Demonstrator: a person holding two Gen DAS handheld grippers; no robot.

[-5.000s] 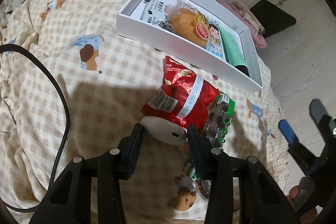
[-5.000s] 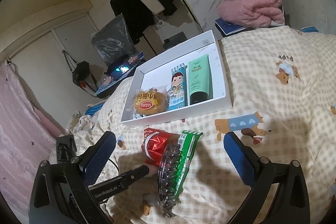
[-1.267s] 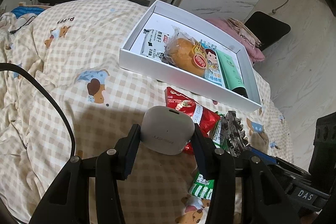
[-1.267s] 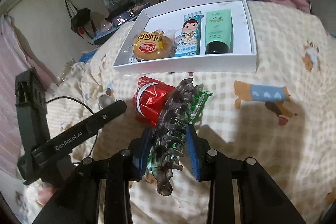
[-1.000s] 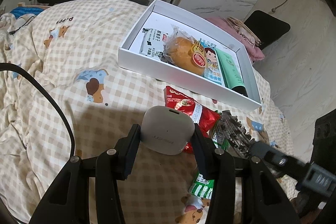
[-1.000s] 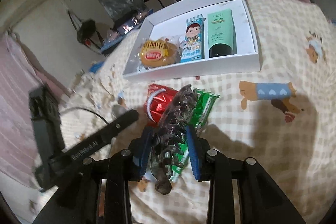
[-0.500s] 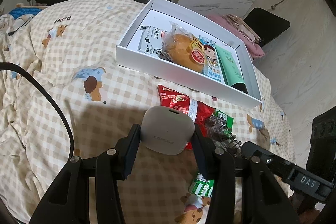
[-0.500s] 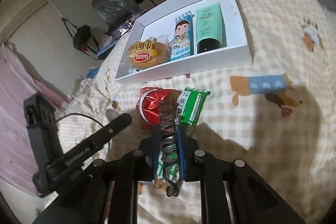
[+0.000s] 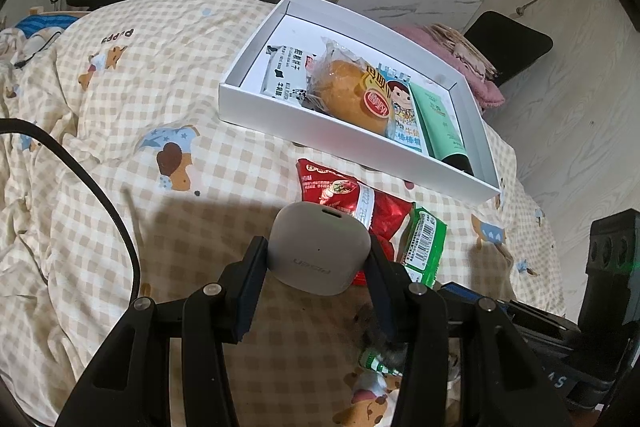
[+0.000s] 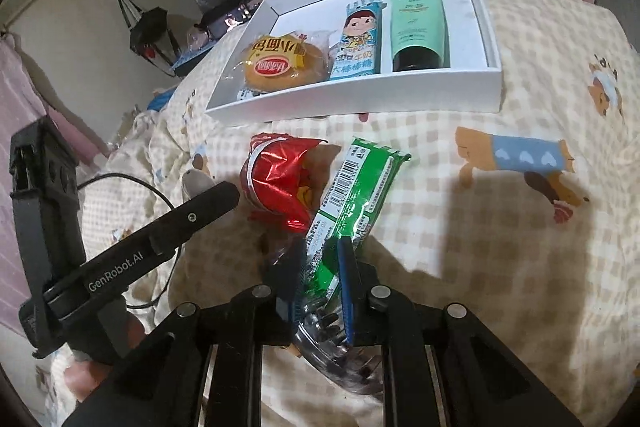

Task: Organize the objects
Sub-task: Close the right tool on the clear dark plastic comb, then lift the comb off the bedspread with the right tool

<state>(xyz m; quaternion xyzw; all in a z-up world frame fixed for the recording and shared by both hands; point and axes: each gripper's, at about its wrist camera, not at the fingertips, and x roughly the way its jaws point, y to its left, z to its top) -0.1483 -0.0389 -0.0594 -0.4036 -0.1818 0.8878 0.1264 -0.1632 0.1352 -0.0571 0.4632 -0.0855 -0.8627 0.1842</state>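
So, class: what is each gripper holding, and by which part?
Left gripper clamps the grey rounded plastic earbud case by its two sides. Right gripper pinches the dark translucent plastic hair claw clip across its middle.

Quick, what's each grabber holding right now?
Left gripper: shut on the white earbuds case.
Right gripper: jaws just closing, shut on the dark hair claw clip.
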